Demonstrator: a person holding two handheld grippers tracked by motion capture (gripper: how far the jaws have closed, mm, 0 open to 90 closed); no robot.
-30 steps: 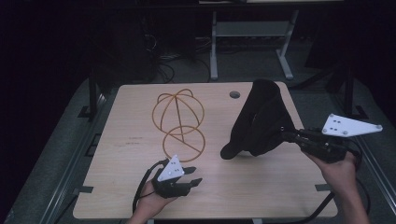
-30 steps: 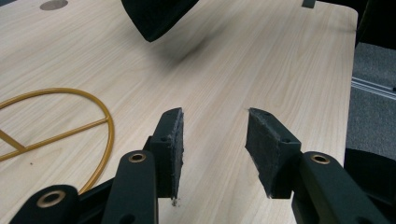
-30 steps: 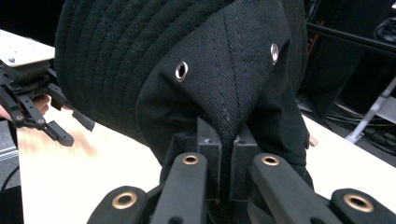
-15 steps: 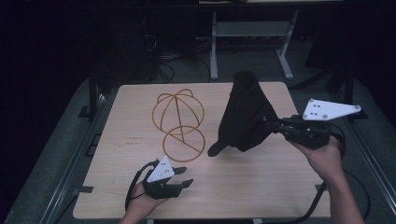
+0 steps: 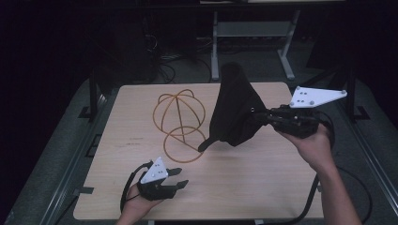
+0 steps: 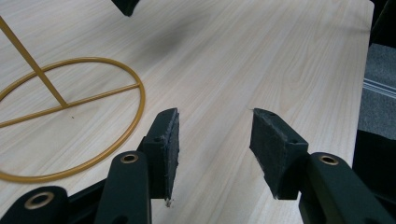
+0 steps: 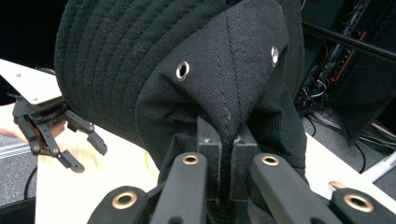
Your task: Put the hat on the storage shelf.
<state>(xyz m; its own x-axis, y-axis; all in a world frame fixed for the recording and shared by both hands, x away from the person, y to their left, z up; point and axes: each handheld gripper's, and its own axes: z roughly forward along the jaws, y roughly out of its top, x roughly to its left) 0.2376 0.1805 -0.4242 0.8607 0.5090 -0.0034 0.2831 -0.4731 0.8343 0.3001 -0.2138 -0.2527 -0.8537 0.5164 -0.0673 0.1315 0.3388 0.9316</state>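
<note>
A black bucket hat (image 5: 234, 108) hangs in the air over the right half of the table, its brim drooping toward the wood. My right gripper (image 5: 258, 115) is shut on the hat's fabric (image 7: 196, 56), the cloth pinched between the two pads (image 7: 226, 135). To the hat's left, a gold wire hat stand (image 5: 179, 110) rises from its ring base (image 6: 88, 59). My left gripper (image 5: 183, 177) is low near the front edge, right of the ring. Its jaws (image 6: 215, 126) have just been opening and stand open over bare wood with nothing between them.
The wooden table (image 5: 263, 187) ends close in front of the left hand. A metal rack (image 5: 248, 33) and cables stand on the dark floor behind the table. A cable trails from the right gripper off the table's right front corner.
The right gripper has carried the hat up and to the left, closer to the wire stand. The left gripper has drifted a little left along the front edge.
</note>
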